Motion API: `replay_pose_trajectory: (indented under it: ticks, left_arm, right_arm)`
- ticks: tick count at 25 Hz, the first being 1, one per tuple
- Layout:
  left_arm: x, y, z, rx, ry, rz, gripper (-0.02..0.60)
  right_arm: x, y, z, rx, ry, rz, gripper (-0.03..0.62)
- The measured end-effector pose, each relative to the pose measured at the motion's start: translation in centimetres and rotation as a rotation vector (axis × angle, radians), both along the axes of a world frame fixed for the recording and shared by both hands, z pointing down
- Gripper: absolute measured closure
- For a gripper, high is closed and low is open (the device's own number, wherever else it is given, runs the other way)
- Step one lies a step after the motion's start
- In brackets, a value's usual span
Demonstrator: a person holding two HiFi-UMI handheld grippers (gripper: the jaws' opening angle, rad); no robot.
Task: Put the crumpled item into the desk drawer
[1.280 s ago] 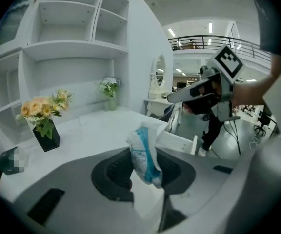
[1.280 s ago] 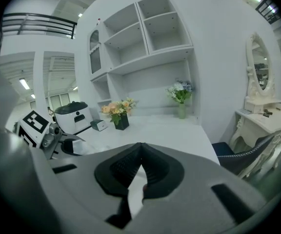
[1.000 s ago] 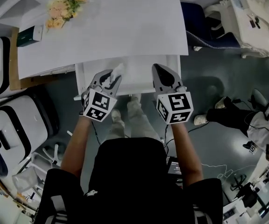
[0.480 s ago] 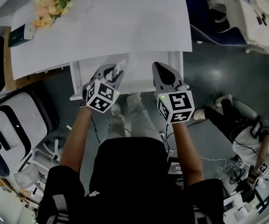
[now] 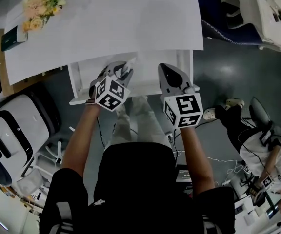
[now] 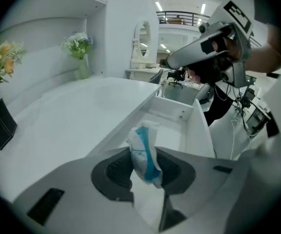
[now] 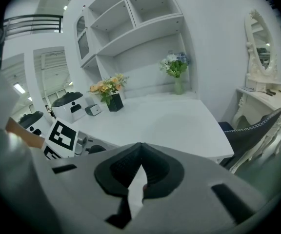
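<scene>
Left gripper (image 5: 122, 71) pinches the crumpled white-and-blue wrapper (image 6: 143, 152) between its pads and tilts down over the open white desk drawer (image 6: 199, 130), so the item hangs above the drawer's hollow and would likely land inside on release. Right gripper (image 7: 139, 161) has jaws pressed together on nothing, parked alongside, probably just to keep clear.

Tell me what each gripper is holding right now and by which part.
Left gripper pinches the crumpled blue-and-white wrapper by its lower half; the top sticks out past the jaws, over the open drawer. Right gripper is shut on nothing.
</scene>
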State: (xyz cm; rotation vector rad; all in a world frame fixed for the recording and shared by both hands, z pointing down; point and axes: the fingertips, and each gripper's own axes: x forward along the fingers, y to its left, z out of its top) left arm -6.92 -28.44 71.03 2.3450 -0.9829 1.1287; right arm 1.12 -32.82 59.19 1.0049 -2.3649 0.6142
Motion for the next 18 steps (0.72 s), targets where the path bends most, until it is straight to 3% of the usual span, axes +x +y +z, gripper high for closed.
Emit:
replay_pose_trajectory:
  ticks: [18]
  left_arm:
    - [0.9, -0.2, 5.2, -0.152, 0.057, 0.014, 0.485]
  right_arm:
    - [-0.1, 0.0, 3.1, -0.063, 0.017, -0.004, 0.594]
